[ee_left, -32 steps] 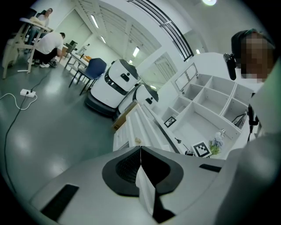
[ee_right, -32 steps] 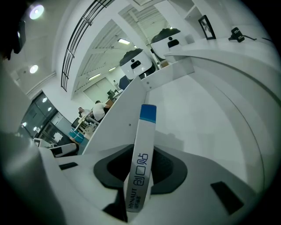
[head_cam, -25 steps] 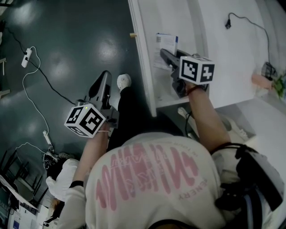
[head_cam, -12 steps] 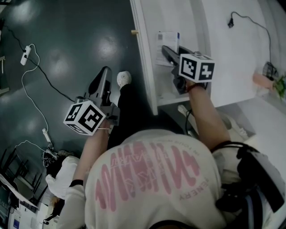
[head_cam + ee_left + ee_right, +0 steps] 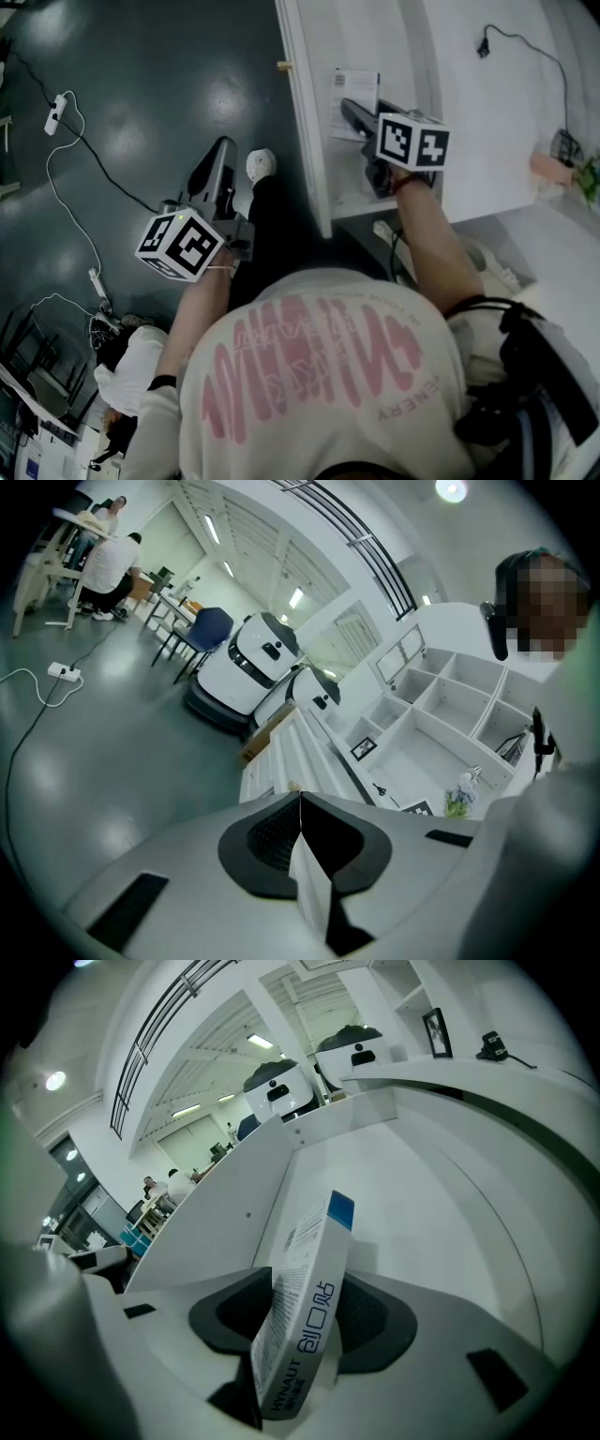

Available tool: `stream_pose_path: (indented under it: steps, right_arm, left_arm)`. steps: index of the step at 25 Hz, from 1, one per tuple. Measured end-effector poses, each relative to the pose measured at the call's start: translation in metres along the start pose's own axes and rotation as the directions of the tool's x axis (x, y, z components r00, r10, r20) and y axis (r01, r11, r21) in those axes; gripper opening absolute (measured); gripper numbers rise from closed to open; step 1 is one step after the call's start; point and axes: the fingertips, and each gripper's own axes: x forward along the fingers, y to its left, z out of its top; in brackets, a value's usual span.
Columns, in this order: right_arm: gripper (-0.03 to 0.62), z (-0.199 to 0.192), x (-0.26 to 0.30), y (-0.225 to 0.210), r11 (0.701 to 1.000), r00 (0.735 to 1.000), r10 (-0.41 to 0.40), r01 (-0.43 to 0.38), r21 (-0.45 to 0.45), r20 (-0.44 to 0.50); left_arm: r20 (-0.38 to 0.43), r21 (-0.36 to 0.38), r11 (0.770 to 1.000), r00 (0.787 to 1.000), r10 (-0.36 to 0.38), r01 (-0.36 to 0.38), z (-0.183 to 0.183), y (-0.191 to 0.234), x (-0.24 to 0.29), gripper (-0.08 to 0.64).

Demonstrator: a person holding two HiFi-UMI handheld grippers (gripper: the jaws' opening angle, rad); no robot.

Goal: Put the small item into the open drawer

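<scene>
In the head view, the right gripper (image 5: 351,111) reached into the open white drawer (image 5: 314,141). The small flat white carton with a blue corner (image 5: 354,90) lay inside the drawer at the gripper's tips. The left gripper (image 5: 221,153) hung outside the drawer, off to its left over the dark green glossy floor (image 5: 159,84). A white power strip on a white cable (image 5: 56,114) lay on that floor, well apart from the drawer.

In the left gripper view, the left gripper (image 5: 300,801) had its two jaws closed together with nothing between them. A white open shelving unit (image 5: 441,700) stood ahead of it.

In the right gripper view, the right gripper (image 5: 309,1321) was opening its jaws. The carton (image 5: 302,1321) stood on edge between them, leaning towards the drawer's side wall (image 5: 216,1222), and its faces appeared clear of the dark pads (image 5: 375,1321). Its lower end sat down between the jaws, above the drawer's bare white bottom (image 5: 431,1204).
</scene>
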Motion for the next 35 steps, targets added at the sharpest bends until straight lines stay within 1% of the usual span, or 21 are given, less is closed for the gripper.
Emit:
stream_pose_path:
  steps: [5,8,26,35]
  right_arm:
    - [0.212,-0.009,-0.001,-0.002,0.999,1.0,0.0,0.001,0.048,-0.008]
    - [0.223,-0.011,-0.003,-0.002,0.998,1.0,-0.005,0.006,0.062,-0.012]
    - [0.272,-0.016,-0.002,-0.014,0.997,0.999,-0.035,0.036,0.068,-0.02]
    - [0.273,-0.015,0.001,-0.014,0.995,0.999,-0.029,0.03,0.091,-0.015]
  left_arm:
    - [-0.006,0.001,1.0,1.0,-0.008,0.008,-0.003,-0.001,-0.001,0.031]
    - [-0.008,0.0,1.0,1.0,-0.016,0.016,-0.001,-0.003,-0.001,0.031]
    - [-0.022,0.014,1.0,0.999,-0.028,0.028,-0.004,-0.007,-0.004,0.031]
    - [-0.039,0.014,0.999,0.999,-0.038,0.038,-0.01,-0.007,-0.004,0.031]
